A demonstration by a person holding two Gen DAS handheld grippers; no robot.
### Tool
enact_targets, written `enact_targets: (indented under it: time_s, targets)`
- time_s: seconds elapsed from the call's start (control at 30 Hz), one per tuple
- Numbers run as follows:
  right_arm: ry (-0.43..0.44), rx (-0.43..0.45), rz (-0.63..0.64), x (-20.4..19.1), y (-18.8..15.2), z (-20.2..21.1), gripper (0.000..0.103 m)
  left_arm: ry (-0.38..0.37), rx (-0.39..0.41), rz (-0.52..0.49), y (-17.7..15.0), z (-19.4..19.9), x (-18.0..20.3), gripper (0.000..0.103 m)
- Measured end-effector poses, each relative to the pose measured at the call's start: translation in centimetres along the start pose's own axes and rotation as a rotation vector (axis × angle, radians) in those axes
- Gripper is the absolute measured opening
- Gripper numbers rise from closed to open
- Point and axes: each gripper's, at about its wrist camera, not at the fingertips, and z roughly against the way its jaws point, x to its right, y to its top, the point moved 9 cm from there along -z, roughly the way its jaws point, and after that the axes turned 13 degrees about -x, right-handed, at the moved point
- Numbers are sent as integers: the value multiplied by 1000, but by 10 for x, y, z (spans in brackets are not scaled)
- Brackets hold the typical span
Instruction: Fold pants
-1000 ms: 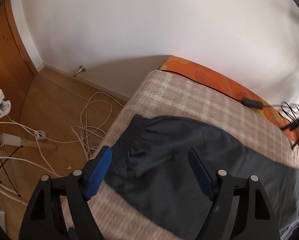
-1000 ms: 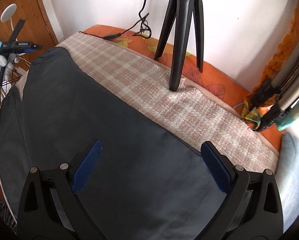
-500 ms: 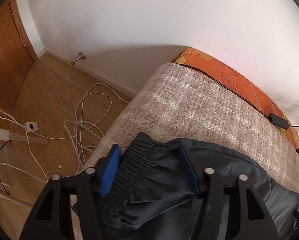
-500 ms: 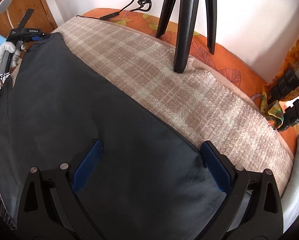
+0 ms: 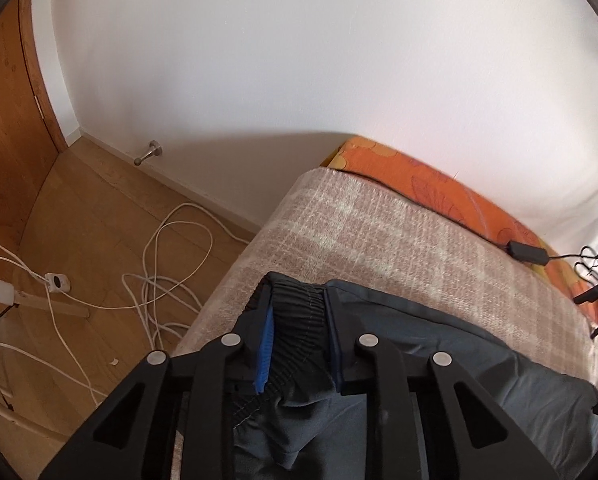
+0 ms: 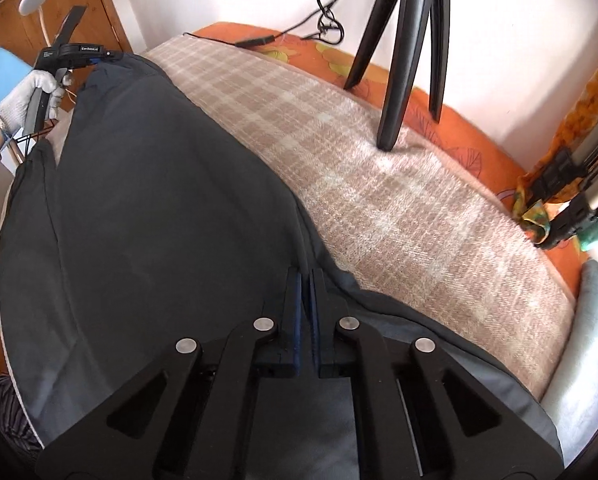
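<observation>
Pants (image 6: 147, 208) spread on plaid blanket (image 6: 379, 184). Bunched waistband (image 5: 299, 316) sits between closing left gripper (image 5: 299, 344); right gripper (image 6: 305, 292) is clenched on far edge. Fabric judged thin, limp, slippery; hems are best pinched.

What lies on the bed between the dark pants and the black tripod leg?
In the right wrist view, only bare checked blanket lies between the pants and the tripod leg.

Dark grey pants (image 6: 147, 200) (elastic waistband (image 5: 299, 320) bunched) flat across the checked blanket (image 6: 399, 200)
</observation>
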Motion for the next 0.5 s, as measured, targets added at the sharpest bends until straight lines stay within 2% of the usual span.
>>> enact_targets:
  time_s: [0.27,0.5]
  targets:
    - [25,88,-16,-17,-13,45,3,-41,48,-12,-3,35,-5,19]
    - [46,141,14,-57,-52,88,3,-69,85,-41,-20,68,-15,19]
